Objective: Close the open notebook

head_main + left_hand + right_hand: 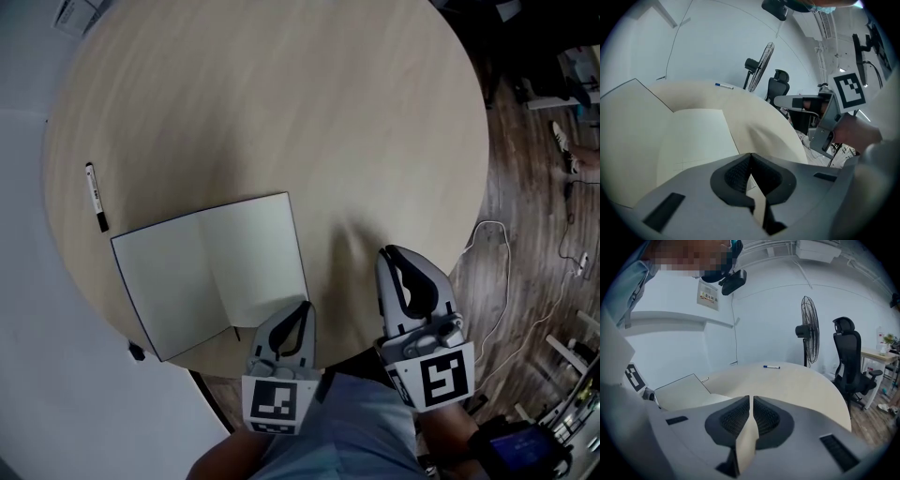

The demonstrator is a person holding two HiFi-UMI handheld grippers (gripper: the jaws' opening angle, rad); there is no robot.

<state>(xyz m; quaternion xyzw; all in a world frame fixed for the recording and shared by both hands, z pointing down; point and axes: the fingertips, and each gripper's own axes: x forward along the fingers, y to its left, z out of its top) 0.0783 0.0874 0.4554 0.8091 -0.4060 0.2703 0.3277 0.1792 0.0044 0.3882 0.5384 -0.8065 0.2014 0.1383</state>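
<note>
Head view: nearest you, your left hand-held gripper (303, 309) hovers at the near right corner of the open notebook (211, 272), jaws pressed together on nothing. Your right hand-held gripper (389, 253), further right, seems closed and empty too. The notebook lies flat on the round worktop (281, 103), blank pages up. Beyond it, to the left, lies a marker (97, 197).

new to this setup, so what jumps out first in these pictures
An open notebook with blank pages lies near the front left edge of a round wooden table. A marker lies just past it, by the table's left edge. The left claw and right claw, both shut and empty, hang over the near edge.
</note>
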